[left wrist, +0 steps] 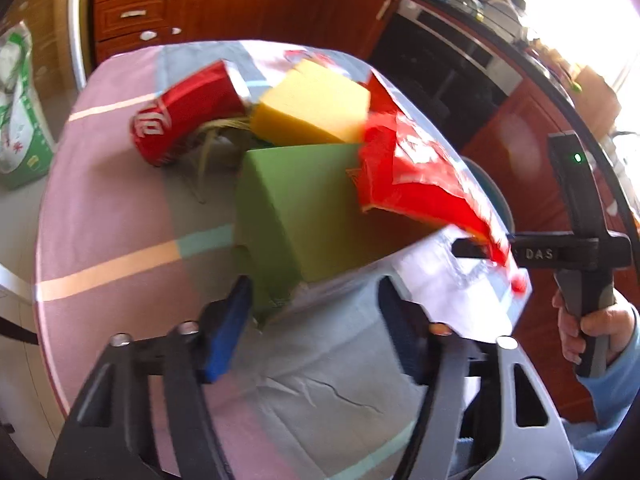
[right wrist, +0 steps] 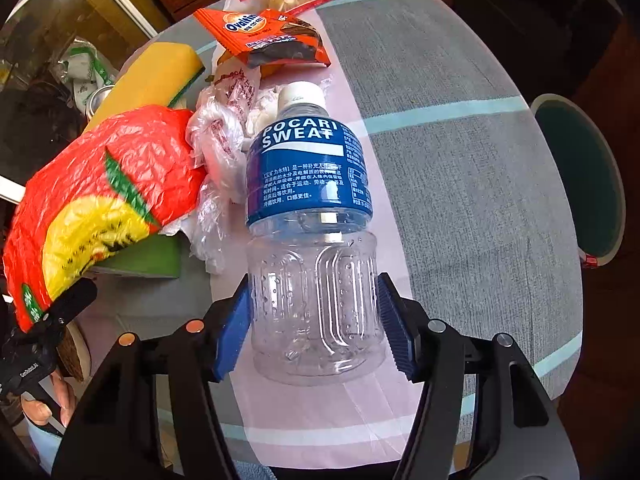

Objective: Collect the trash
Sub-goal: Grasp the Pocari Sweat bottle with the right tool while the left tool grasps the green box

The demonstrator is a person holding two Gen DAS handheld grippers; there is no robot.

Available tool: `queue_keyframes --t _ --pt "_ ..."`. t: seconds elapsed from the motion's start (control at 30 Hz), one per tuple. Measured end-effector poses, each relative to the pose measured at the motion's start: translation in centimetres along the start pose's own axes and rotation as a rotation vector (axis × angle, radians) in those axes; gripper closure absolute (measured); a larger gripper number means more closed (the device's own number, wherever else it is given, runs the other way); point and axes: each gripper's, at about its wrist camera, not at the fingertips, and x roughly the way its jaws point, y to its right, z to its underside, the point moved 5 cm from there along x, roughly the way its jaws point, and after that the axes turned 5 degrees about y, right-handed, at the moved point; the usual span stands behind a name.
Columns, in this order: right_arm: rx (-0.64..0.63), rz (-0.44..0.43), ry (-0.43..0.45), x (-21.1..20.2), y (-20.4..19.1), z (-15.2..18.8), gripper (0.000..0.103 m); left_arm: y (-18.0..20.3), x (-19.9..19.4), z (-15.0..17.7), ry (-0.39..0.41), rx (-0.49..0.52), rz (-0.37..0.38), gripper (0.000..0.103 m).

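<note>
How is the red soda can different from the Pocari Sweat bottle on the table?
The red soda can is opaque metal; the Pocari Sweat bottle is clear plastic with a blue label. The can looks dented and leans on its side; the bottle keeps its shape and has its white cap on. The can sits free of either gripper; the bottle sits between the right gripper pads. Both look like empty drink containers on the same table.

A round table (right wrist: 460,128) draped in a pink-and-grey cloth stands before red-brown wooden cabinets (left wrist: 224,4) with silver handles. A green-and-white sack (left wrist: 20,112) sits on the floor beside it, and a teal round stool (right wrist: 580,184) stands just off the table's edge
</note>
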Motion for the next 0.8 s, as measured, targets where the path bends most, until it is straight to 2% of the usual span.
queue_keyframes --t 0.03,0.13,0.2,0.3,0.37,0.4,0.43,0.5,0.63,0.7,0.77,0.8 --pt "0.000 -0.006 -0.002 0.0 0.1 0.1 0.046 0.5 0.1 0.4 -0.010 0.004 0.014 0.066" --pt "0.003 -0.022 -0.009 0.0 0.5 0.4 0.046 1.9 0.3 1.6 -0.034 0.009 0.055 0.083" --pt "-0.007 -0.023 -0.014 -0.2 0.7 0.8 0.046 2.6 0.5 2.3 -0.037 0.017 0.051 0.083" --pt "-0.030 -0.017 -0.020 -0.1 0.6 0.6 0.045 2.7 0.9 2.5 -0.016 -0.007 -0.005 0.083" --pt "-0.035 -0.018 -0.015 -0.4 0.5 0.3 0.042 2.6 1.1 2.4 0.002 -0.035 -0.038 0.082" --pt "-0.038 -0.020 -0.011 -0.5 0.5 0.1 0.035 2.7 1.3 2.3 0.011 -0.050 -0.054 0.076" --pt "-0.045 -0.022 -0.006 -0.7 0.5 -0.2 0.033 2.7 1.5 2.2 0.018 -0.060 -0.077 0.062" --pt "-0.065 -0.018 0.010 -1.0 0.4 -1.0 0.031 3.0 1.5 2.0 0.038 -0.063 -0.125 0.045" --pt "-0.090 -0.010 0.015 -0.6 -0.3 -1.9 0.032 4.3 2.4 1.4 0.060 -0.060 -0.168 0.043" --pt "-0.086 -0.019 0.005 -0.1 -0.2 -1.8 0.040 5.4 3.1 1.2 0.057 -0.047 -0.185 0.043" --pt "-0.085 -0.029 0.022 -0.5 0.1 -1.5 0.040 6.0 3.6 1.2 0.047 -0.051 -0.178 0.056" --pt "-0.092 -0.030 0.026 -0.6 0.1 -1.3 0.040 6.5 3.7 1.3 0.036 -0.053 -0.165 0.075"
